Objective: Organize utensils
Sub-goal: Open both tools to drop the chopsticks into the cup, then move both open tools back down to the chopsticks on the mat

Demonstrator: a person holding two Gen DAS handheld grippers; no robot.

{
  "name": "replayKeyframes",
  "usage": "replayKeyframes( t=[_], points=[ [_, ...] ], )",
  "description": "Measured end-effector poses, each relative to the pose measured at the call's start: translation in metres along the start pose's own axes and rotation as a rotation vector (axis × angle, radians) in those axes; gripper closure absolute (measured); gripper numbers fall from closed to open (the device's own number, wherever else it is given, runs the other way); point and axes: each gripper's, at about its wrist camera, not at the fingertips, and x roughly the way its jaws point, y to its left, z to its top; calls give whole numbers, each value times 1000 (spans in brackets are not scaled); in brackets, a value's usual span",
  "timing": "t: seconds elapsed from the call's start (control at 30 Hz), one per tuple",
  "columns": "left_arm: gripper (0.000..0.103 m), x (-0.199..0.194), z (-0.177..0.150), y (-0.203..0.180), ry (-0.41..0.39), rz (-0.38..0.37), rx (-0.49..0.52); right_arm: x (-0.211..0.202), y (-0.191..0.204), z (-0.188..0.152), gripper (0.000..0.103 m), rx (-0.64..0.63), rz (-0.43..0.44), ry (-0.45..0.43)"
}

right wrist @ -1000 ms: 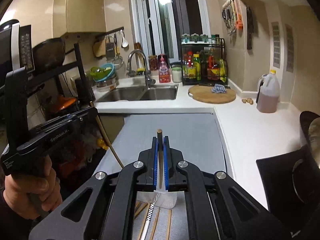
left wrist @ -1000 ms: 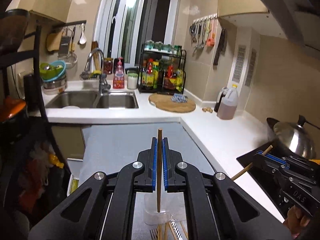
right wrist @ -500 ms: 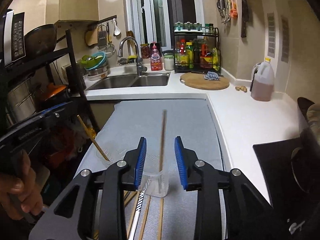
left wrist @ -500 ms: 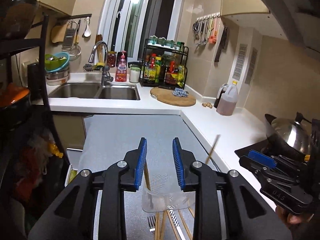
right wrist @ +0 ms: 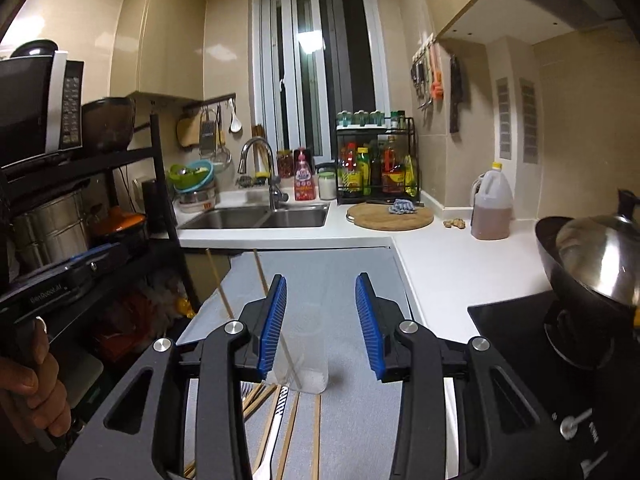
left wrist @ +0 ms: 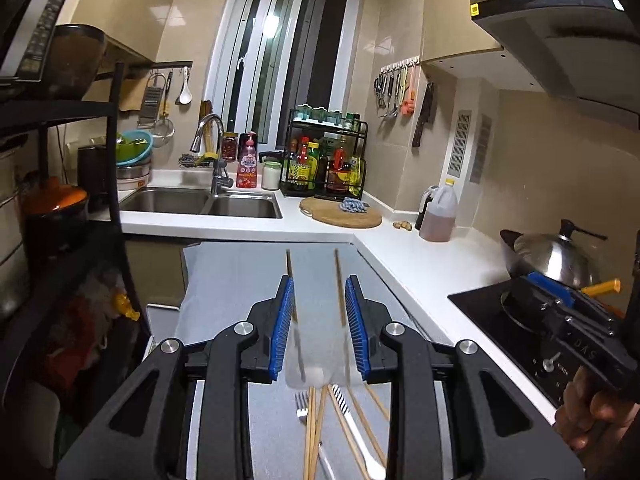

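As both point slightly down, left gripper [left wrist: 319, 322] agape, right gripper [right wrist: 321, 326] agape

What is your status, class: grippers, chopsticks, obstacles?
Left gripper and right gripper open, empty. Two chopsticks upright in clear cup. More utensils on mat.

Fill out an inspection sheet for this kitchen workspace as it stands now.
Surface: grey mat on the white counter.
Job's things: two chopsticks stand in the clear cup; loose chopsticks, a fork and a striped-handled utensil lie on the mat.
Clutter: oil jug, cutting board, wok.
Grippers: left gripper and right gripper open, nothing between the pads.
Cables: nothing seen.
Surroundings: sink, condiment rack, window.
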Motion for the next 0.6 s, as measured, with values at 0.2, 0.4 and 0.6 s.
replayKeyframes(
  t=[0.2, 0.4, 0.6],
  points=[
    [89, -19, -50, 14, 31, 11, 4, -15, -5, -56, 66, 24, -31, 44],
    [97, -21, -114, 35, 101, 14, -64, -11, -12, -109, 68, 56, -22, 101],
    [98, 6, -204, 44, 283, 14, -204, 13, 0, -185, 77, 50, 25, 265]
  ],
)
